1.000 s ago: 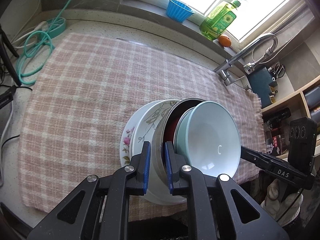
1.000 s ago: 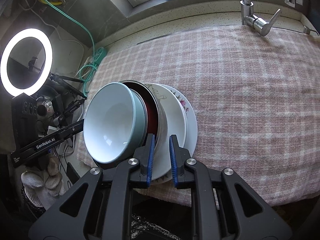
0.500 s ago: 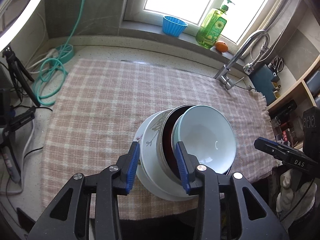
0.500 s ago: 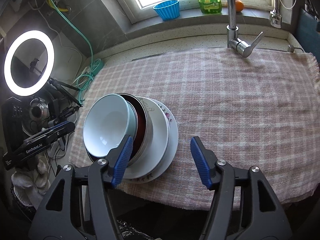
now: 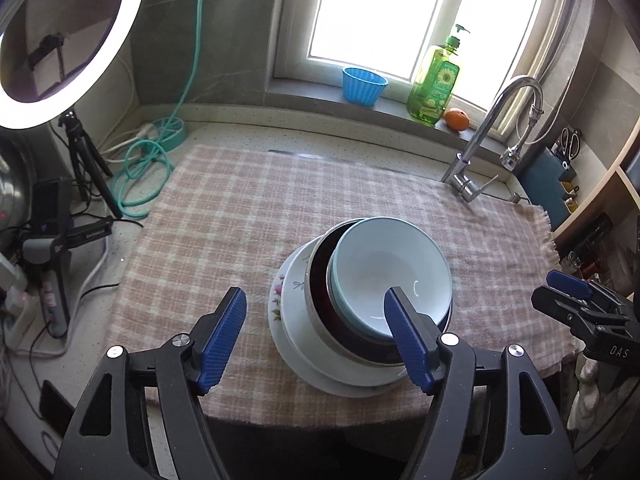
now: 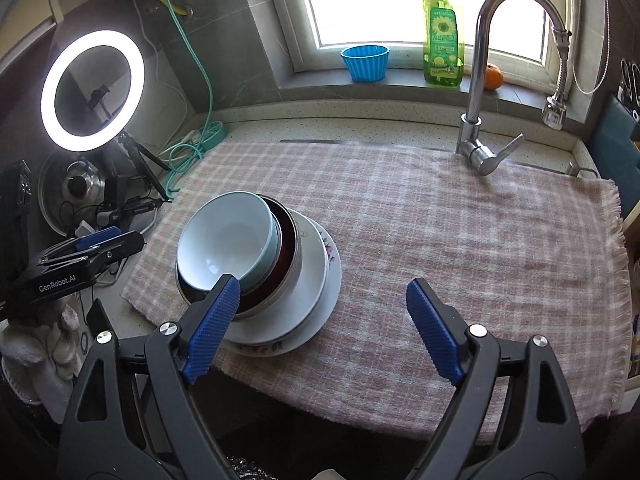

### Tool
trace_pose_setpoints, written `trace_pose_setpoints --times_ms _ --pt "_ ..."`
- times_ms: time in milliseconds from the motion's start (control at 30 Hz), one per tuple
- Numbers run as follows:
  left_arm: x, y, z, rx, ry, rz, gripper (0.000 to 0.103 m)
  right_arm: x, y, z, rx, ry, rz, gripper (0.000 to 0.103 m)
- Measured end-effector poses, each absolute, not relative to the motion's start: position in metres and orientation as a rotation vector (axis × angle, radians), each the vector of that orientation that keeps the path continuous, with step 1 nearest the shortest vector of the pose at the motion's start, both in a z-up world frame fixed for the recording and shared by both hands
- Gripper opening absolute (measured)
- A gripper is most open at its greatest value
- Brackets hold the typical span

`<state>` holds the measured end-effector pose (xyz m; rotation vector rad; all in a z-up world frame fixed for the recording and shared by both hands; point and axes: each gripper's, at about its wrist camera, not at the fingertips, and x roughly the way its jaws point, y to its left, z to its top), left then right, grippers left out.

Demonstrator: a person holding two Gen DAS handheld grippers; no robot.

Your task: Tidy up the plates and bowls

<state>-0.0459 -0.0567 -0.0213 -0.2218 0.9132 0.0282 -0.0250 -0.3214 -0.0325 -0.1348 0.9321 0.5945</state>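
1. A lit ring light (image 6: 93,90) stands on a tripod at the far left, beside a coiled teal hose (image 6: 188,152).
2. The left claw (image 5: 316,330) is open with nothing between its blue pads; its jaws have just been opening, above the near edge of the stack.
3. The stack sits near the front left of the checked cloth (image 6: 460,232) covering the tabletop: a pale blue bowl (image 6: 226,238) nested in a dark metal bowl (image 6: 288,256), on a white plate (image 6: 308,292), on a floral plate (image 6: 332,256).
4. The right claw (image 6: 322,322) is also open and empty, its jaws having just been opening; its left pad overlaps the stack in view.
5. Behind, the sill holds a blue cup (image 6: 365,62), a green soap bottle (image 6: 442,40) and an orange (image 6: 494,76), with the tap (image 6: 486,80) at right.
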Motion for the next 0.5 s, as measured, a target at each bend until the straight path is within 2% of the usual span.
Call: trace_pose_setpoints --times_ms 500 --pt "-0.057 -0.047 -0.016 -0.156 0.91 -0.04 0.072 -0.05 -0.313 -0.045 -0.008 0.909 0.49 0.089"
